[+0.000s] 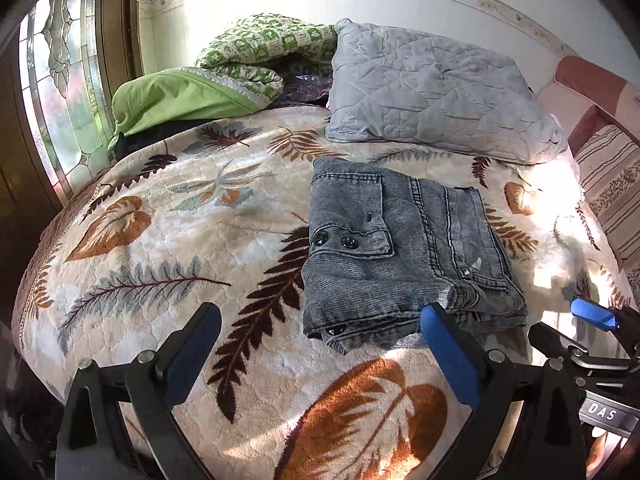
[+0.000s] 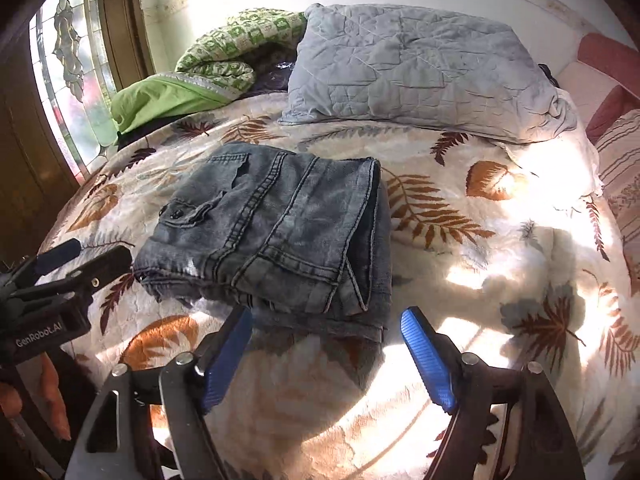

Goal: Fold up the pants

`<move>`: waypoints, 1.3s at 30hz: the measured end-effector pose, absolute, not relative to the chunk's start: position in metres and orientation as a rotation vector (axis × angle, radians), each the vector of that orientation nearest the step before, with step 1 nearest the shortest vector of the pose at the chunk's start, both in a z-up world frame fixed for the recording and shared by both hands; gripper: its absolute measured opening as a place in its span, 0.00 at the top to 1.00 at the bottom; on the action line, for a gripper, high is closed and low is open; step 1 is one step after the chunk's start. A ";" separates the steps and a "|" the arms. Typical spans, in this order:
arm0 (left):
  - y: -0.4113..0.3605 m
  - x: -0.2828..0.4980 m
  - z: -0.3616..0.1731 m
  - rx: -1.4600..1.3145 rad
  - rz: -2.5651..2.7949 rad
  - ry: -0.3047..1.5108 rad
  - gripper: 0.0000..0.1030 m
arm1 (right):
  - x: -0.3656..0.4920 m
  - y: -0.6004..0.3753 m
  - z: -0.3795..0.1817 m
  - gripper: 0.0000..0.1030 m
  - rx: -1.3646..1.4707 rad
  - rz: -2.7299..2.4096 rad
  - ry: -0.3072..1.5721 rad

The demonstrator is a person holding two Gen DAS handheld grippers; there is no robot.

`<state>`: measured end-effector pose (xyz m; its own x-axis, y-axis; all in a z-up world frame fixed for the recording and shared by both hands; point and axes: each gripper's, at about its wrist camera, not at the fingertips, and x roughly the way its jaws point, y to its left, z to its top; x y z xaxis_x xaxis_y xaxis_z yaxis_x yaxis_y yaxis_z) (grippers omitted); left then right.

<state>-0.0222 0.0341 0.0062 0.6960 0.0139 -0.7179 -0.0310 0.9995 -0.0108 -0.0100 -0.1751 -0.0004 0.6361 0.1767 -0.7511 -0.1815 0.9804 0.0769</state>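
The pants, grey washed denim, lie folded into a thick, roughly rectangular bundle on the leaf-patterned blanket that covers the bed. The bundle's longer side runs from the near edge of the bed toward the pillow; its far end stops short of the pillow without touching it. A flap pocket with two dark buttons faces up on the bundle's left part, and stacked layers of cloth show along the near and right edges.

The left gripper hovers over the blanket just in front of the bundle, its fingers spread wide and holding nothing; its right pad sits close to the bundle's near edge. The right gripper is likewise spread apart and empty, just before the bundle's near right corner.

Beyond the pants, beside the pillow, a green quilt is heaped against the wall next to a window of patterned glass.
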 end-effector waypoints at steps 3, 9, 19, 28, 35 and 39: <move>0.034 -0.028 0.005 -0.051 0.013 0.822 0.03 | -0.024 -0.180 -0.007 0.06 -0.014 0.165 0.856; 0.029 -0.042 0.012 -0.077 0.013 0.799 0.03 | -0.042 -0.175 -0.002 0.02 -0.009 0.182 0.833; 0.024 -0.052 0.027 -0.045 0.000 0.760 0.02 | -0.043 -0.174 0.000 0.02 0.009 0.178 0.833; 0.016 -0.051 0.033 0.009 -0.002 0.747 0.00 | -0.038 -0.175 0.003 0.02 0.025 0.176 0.829; 0.013 -0.045 0.029 0.030 -0.014 0.790 0.00 | -0.035 -0.174 0.003 0.02 0.028 0.179 0.830; 0.013 -0.040 0.027 0.025 -0.020 0.793 0.00 | -0.032 -0.173 0.003 0.02 0.029 0.181 0.831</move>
